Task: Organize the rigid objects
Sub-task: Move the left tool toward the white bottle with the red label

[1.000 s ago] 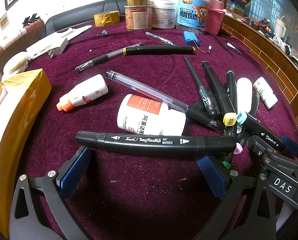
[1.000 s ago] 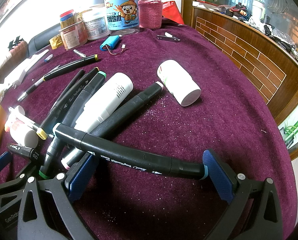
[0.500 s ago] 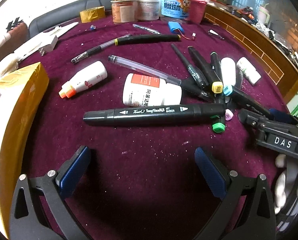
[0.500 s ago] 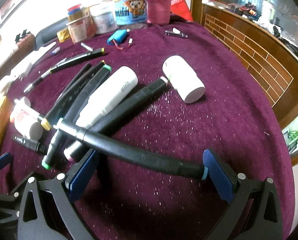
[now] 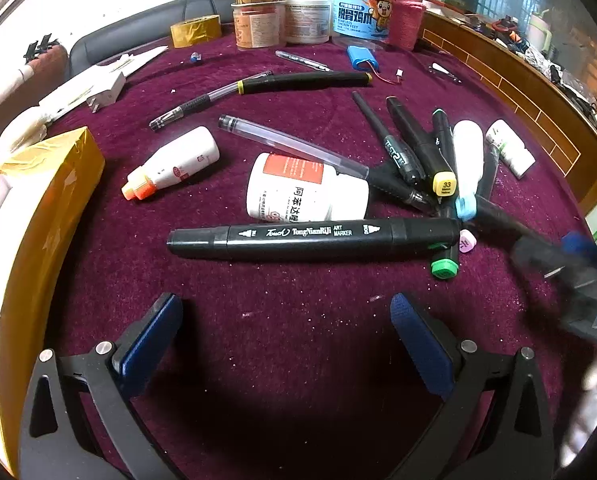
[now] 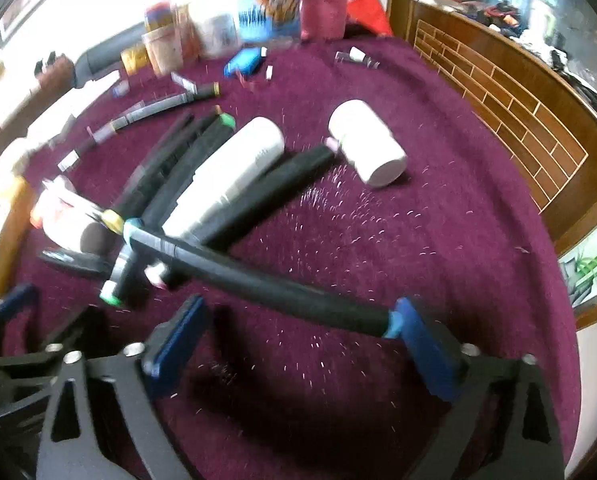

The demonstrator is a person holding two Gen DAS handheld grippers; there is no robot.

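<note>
On the purple cloth [image 5: 298, 320], the left gripper [image 5: 286, 332] hangs wide open and empty just short of the black art marker [image 5: 314, 236], which lies flat against the white pill bottle [image 5: 306, 192]. Right of that bottle the marker pile [image 5: 430, 160] fans out; the right gripper [image 6: 298, 336], jaws just closing but not yet pinching, has the blue-capped marker [image 6: 258, 280] lying aslant between them, its end touching one pad. A lopsided squeeze could swing it into the pile and scatter the pens. Bare cloth lies right of the pile, up to the table's wooden rim [image 6: 518, 120]
</note>
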